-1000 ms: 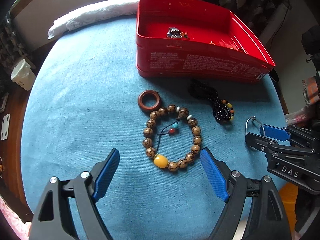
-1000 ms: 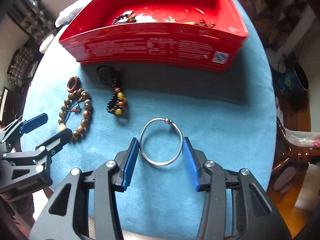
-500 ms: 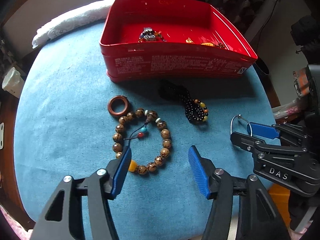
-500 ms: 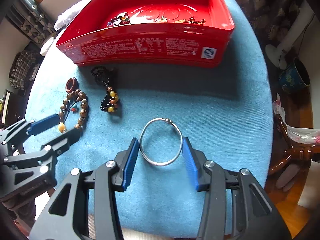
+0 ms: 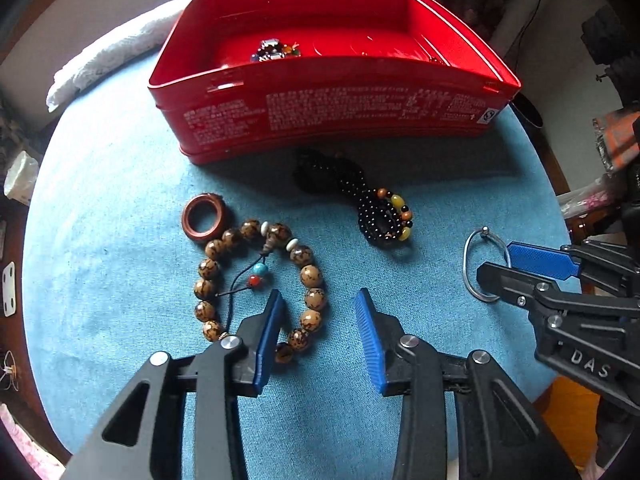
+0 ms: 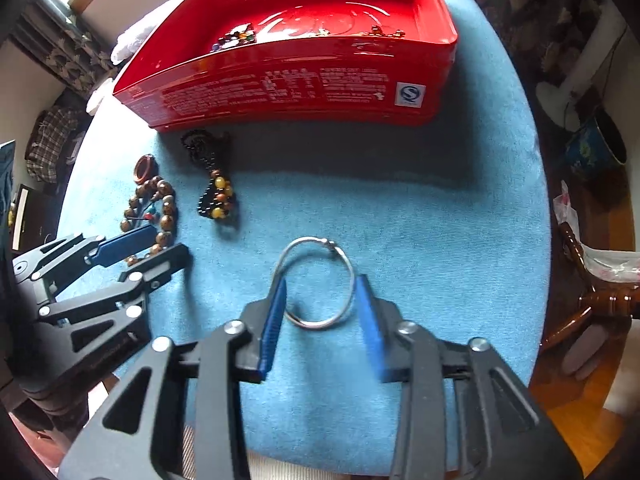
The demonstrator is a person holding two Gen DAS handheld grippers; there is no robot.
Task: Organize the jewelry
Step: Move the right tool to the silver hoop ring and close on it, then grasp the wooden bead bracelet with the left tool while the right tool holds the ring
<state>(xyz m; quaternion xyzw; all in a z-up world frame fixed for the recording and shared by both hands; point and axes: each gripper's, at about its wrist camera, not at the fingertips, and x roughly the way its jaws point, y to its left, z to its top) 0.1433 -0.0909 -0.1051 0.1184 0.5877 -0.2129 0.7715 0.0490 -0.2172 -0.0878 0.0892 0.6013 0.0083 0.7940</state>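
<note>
Both grippers point steeply down over the blue-clothed table (image 5: 120,184), each set on a separate piece of jewelry

Left gripper (image 5: 318,300): jaws narrowing, partly open. Right side of the wooden bead bracelet (image 5: 260,280) lies between them; the left pad sits inside the loop against the beads, the right pad is outside, not yet touching. No grip yet

Right gripper (image 6: 320,292): jaws also closing, astride the silver bangle (image 6: 316,284), which lies flat on the cloth. Left pad looks to be at the wire; right pad is just beside it. Contact on both sides cannot be confirmed

Red tin (image 5: 332,92) stands open beyond the pieces, with a few small items already inside. Brown ring (image 5: 206,220) touches the bracelet's far-left edge; black bead strand (image 5: 376,216) lies between bracelet and bangle, near the tin

Judgement, step in hand: secure both pieces before lifting
- Bracelet: pinch across the bead string, not on one round bead, which could roll out
- Bangle: thin wire on soft cloth, so keep the tips down at the cloth or it may slip under the pads
- Lift the bracelet slowly; it may drag the ring
</note>
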